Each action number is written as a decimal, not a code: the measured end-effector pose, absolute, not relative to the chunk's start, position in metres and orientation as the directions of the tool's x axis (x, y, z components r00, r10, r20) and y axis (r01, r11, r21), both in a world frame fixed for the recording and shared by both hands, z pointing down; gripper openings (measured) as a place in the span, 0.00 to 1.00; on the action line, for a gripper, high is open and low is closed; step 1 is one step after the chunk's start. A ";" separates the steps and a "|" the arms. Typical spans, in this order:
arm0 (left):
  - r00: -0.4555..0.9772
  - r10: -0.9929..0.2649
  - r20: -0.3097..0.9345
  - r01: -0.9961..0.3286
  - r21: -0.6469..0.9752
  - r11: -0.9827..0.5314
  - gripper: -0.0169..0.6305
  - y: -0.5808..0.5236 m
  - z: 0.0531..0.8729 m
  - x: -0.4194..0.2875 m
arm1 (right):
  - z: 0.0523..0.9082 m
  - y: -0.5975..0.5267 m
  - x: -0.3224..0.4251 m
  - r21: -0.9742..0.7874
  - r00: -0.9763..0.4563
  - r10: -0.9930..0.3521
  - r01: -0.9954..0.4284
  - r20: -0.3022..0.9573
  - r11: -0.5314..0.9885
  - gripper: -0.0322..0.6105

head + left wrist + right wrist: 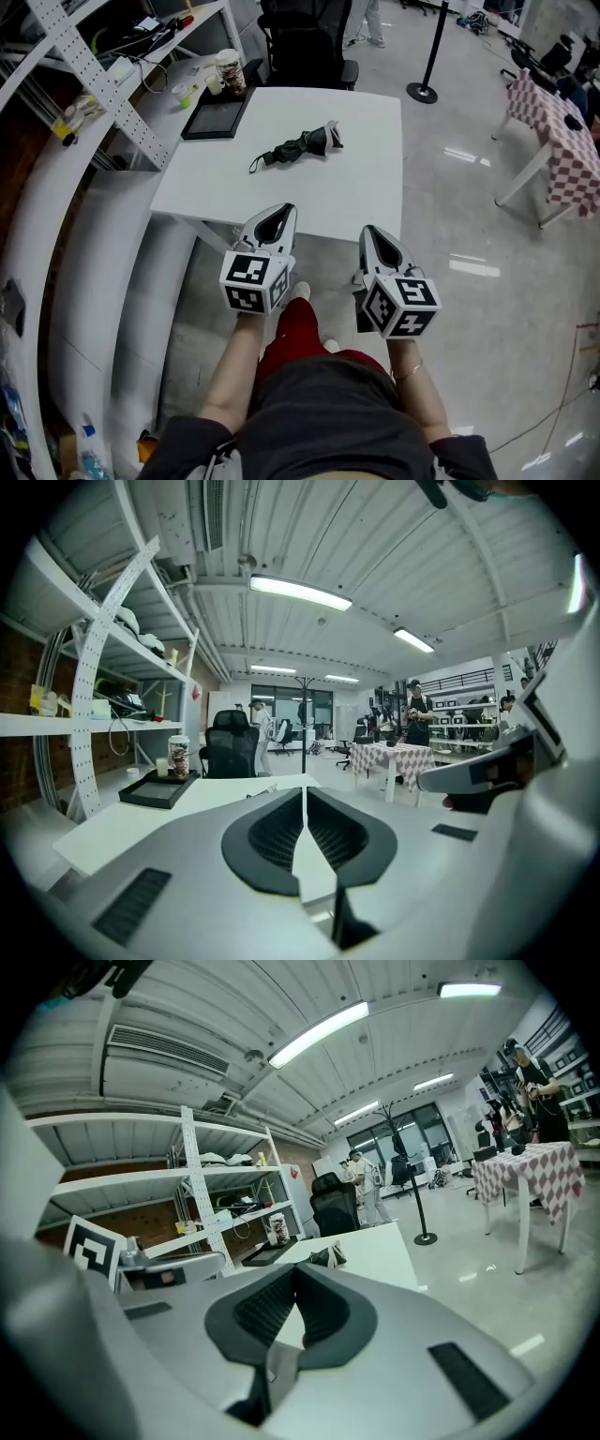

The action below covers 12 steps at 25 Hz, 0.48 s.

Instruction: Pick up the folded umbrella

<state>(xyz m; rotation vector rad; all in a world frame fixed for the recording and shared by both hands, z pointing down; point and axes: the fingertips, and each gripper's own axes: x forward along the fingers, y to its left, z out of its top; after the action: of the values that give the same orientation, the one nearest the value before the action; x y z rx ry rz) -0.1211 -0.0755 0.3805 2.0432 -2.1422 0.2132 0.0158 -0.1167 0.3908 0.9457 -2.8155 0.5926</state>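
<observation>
Left gripper (284,210) and right gripper (368,232) of mine hover closed and empty at the near edge of the white rectangular table (370,141). The black folded fabric umbrella (298,146) lies just past the middle, with bare surface between us.

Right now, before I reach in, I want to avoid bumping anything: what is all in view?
folded umbrella: one, dark, lying mid-table
table: one, white, ahead of both grippers
tray: one, black, by the table's far left corner
patterned cup: one, pale with dark print, at the tray's far end
office chair: one, black, behind the table
stanchion post: one, black, on the floor at the far right
checked table: one, red-and-white, right edge
shelving: white, along the left
left gripper: white-grey, shut, empty, over the table's near edge
right gripper: white-grey, shut, empty, beside it
</observation>
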 end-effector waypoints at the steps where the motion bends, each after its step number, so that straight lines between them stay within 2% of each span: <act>1: -0.037 -0.973 0.228 -0.999 0.017 0.042 0.05 -0.081 0.382 -0.124 | 0.391 -0.122 0.014 -0.327 -0.796 -0.560 -0.605 0.227 0.726 0.08; 6: 0.009 -0.965 0.260 -1.000 0.025 -0.003 0.06 -0.115 0.393 -0.143 | 0.396 -0.148 -0.005 -0.324 -0.780 -0.576 -0.625 0.244 0.710 0.08; 12: 0.045 -0.954 0.297 -0.999 0.025 -0.040 0.13 -0.160 0.402 -0.179 | 0.399 -0.187 -0.037 -0.323 -0.758 -0.597 -0.652 0.263 0.686 0.08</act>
<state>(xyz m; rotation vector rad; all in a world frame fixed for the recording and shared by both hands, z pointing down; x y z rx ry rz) -0.1789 -0.1604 0.4025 2.0950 -2.0056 0.2931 -0.0368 -0.1872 0.3986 1.0276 -2.7577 0.6084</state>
